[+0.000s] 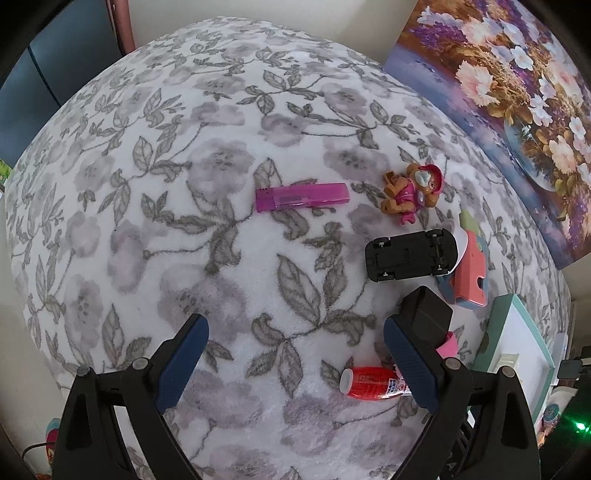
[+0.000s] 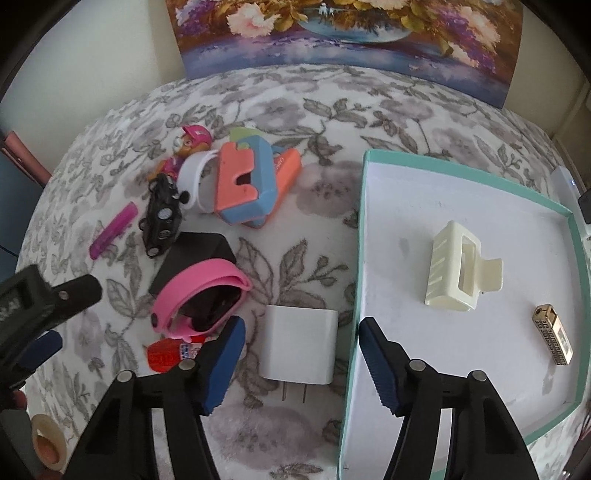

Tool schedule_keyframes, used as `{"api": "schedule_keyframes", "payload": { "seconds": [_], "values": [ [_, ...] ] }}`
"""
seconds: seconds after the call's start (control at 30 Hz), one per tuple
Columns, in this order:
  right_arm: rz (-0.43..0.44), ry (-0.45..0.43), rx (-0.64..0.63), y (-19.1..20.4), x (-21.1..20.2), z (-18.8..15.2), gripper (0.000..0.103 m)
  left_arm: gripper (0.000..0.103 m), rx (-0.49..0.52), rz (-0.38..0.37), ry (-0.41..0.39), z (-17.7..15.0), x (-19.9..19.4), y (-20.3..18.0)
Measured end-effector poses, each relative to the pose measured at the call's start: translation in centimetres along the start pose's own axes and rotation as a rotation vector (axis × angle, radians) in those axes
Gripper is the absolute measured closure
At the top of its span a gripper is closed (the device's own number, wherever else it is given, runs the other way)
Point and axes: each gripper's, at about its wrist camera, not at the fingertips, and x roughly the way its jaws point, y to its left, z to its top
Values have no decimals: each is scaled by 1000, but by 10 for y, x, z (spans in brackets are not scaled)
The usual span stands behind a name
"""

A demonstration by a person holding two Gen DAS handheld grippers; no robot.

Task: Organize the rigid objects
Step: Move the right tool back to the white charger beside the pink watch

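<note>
The right gripper (image 2: 299, 360) points steeply down with its blue pads parted around a white charger block (image 2: 298, 345), which lies flat on the floral blanket (image 2: 295, 122) just left of the teal-rimmed tray (image 2: 360, 236); the block sits between the pads, but a gap shows on either side of it, so nothing is gripped. In the tray lie a cream hair claw clip (image 2: 458, 273) and, nearer the right wall, a gold patterned lighter (image 2: 554, 338), well apart from each other. Left of the charger a pink band (image 2: 201, 291) curls over a dark object, touching a black box (image 2: 195, 254) behind it, and a red tube (image 2: 166, 354) peeks out beside the left pad. Further back sit a black toy car (image 2: 162, 218), a magenta lighter (image 2: 112, 230), a pink-helmeted puppy figure (image 2: 190, 142) and a coral-and-blue block toy (image 2: 245, 184) against a white ring. The left gripper (image 1: 295, 354) hangs wide open over bare blanket — holding nothing — with the red tube (image 1: 369, 382) by its right pad, the black box (image 1: 428, 317) just behind that pad, and the upturned toy car (image 1: 410, 254), puppy figure (image 1: 413, 190) and magenta lighter (image 1: 301, 195) beyond. A flower painting (image 2: 351, 33) leans at the back.
</note>
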Motion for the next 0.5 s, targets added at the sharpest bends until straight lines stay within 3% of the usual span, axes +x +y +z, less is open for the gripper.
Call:
{"api": "schedule_keyframes", "payload": {
  "seconds": [0.27,0.5],
  "values": [
    [21,6,25,-5,-1,0,38,7,-10,-4,5,0,1,1],
    [56,-53,7,-4,-20,7,38,7,-21,-11,-5,1,-2,2]
  ]
}}
